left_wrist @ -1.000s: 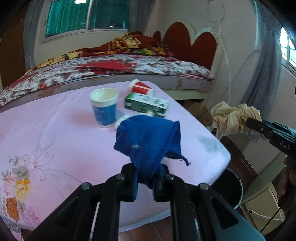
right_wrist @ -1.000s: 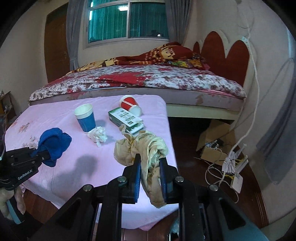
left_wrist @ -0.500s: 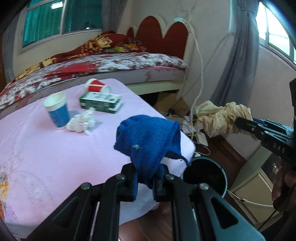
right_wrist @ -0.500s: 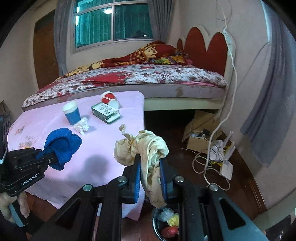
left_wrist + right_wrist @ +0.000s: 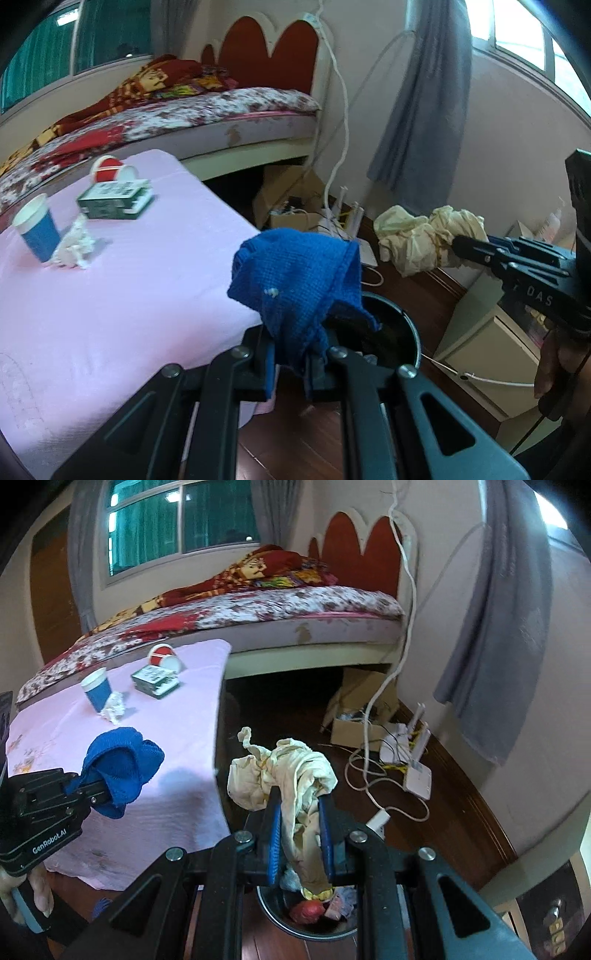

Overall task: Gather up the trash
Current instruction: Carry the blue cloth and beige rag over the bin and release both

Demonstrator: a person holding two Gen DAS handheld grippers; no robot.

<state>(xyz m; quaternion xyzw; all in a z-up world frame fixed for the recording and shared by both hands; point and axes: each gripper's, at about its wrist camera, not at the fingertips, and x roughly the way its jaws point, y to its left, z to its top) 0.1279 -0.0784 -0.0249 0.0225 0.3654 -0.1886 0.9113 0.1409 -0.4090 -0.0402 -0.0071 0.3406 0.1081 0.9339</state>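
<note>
black gripper (image 5: 300, 845), blue pads (image 5: 274, 843), silver screws, "genrobot.ai" marking.

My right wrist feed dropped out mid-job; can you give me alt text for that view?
The right gripper is shut on a crumpled cream cloth over a dark trash bin that already holds scraps. At left, the left gripper clamps a blue knit cloth beside the pink-covered table.

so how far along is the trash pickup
Done: the bin already holds some scraps. In hand: the left claw grips a blue cloth and the right claw a cream rag, both at the bin. Left on the table: blue cup, red cup, carton, tissue.
</note>
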